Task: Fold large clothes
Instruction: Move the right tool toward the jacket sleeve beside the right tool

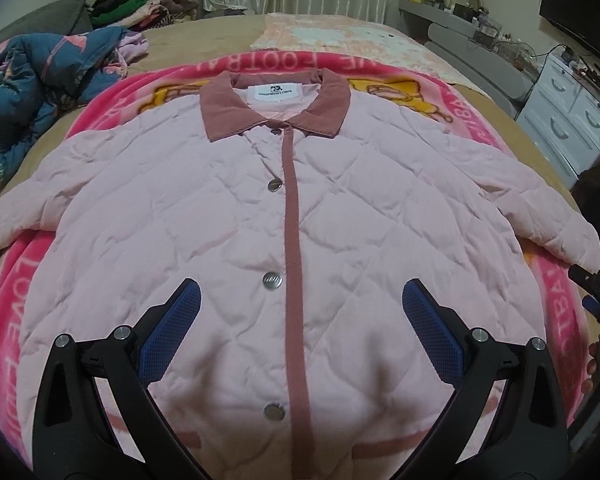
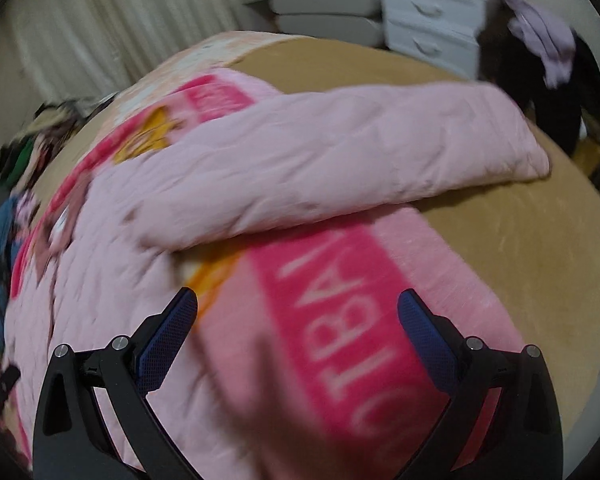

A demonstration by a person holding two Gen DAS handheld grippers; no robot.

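Pink quilted jacket lies flat, front up and buttoned, on a pink printed blanket spread over the bed; collar at the far end from the left gripper. Left gripper hangs over the lower front, fingers spread wide, nothing held, placket between them. Right gripper, jaws also wide apart and empty, sits above bare blanket just beside the jacket's hem edge; one sleeve stretches across ahead of it. Right view blurred. Heap of clothes far left of the left gripper.
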